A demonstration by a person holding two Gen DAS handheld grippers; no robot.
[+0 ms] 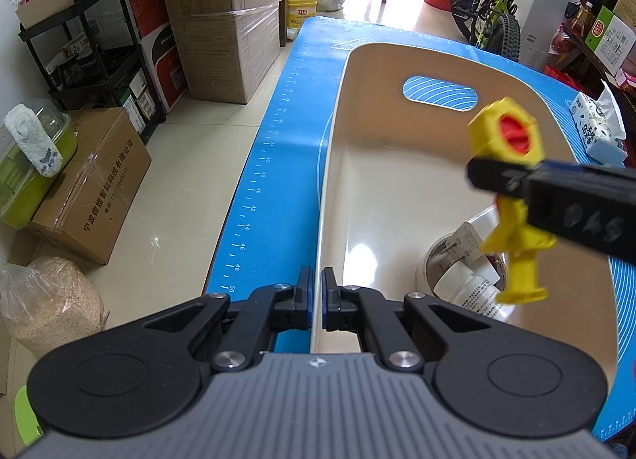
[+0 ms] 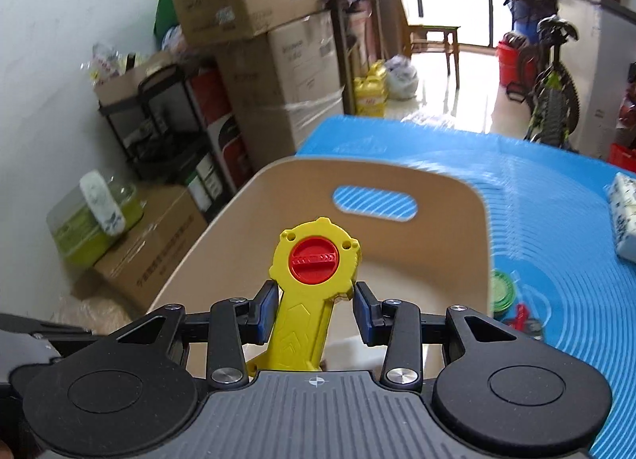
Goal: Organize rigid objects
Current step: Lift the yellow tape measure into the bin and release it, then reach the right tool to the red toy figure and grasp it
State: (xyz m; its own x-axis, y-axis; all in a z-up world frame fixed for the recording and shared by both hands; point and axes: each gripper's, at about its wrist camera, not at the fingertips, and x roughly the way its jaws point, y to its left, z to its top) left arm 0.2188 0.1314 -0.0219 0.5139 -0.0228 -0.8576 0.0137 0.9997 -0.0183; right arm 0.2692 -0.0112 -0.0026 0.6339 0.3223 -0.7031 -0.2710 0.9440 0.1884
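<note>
Your right gripper (image 2: 314, 310) has its jaws parted partway, the blue pads flanking the neck of the yellow plastic toy launcher with a red round knob (image 2: 312, 280); whether they actually pinch it isn't clear. It hangs over the beige plastic bin (image 2: 449, 228) on the blue ruled mat (image 2: 564, 220). Your left gripper (image 1: 317, 302) is nearly closed around the bin's near rim, level with the mat.

A lived-in home room used for storage: stacked cardboard boxes (image 1: 222, 17) ahead-left of the tongs, a child's bicycle (image 1: 491, 1) ahead-right, detergent jugs (image 1: 302, 7) straight ahead.
</note>
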